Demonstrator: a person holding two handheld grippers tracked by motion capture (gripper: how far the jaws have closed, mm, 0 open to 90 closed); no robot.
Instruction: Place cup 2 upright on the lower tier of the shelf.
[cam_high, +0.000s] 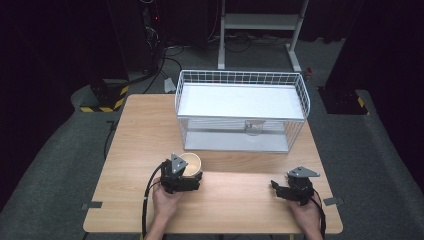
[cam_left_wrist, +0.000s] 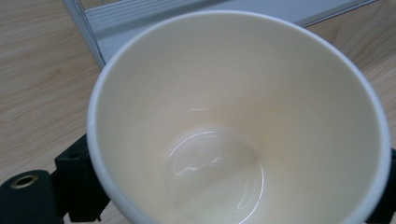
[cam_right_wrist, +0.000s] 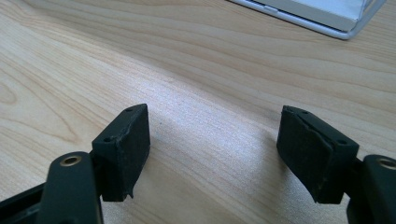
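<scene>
Risk, squeeze: the paper cup is thin-walled, I'd say; any harder pinch from the left gripper could buckle its rim and let it pop out.
Risk, tipping: the cup looks empty and light, so a quick swing toward the wire basket could tilt it in the jaws, or clip the basket's front wires.
Risk, other hand: slight, as I judge it; the right gripper sits idle and well apart from the cup.
Cup, place: on the near side of the basket, just in front of its left front corner, over the wooden table.
Left gripper, state: its jaws stand on either side of the cup's wall and look clamped on it; in the left gripper view the black jaw parts flank the cup low down at both edges.
Right gripper, state: jaws apart with nothing between them, only bare tabletop; it sits near the table's front edge, out from the basket's right front corner.
Basket, contents: a small clear glass stands behind its front wires, right of the cup.
</scene>
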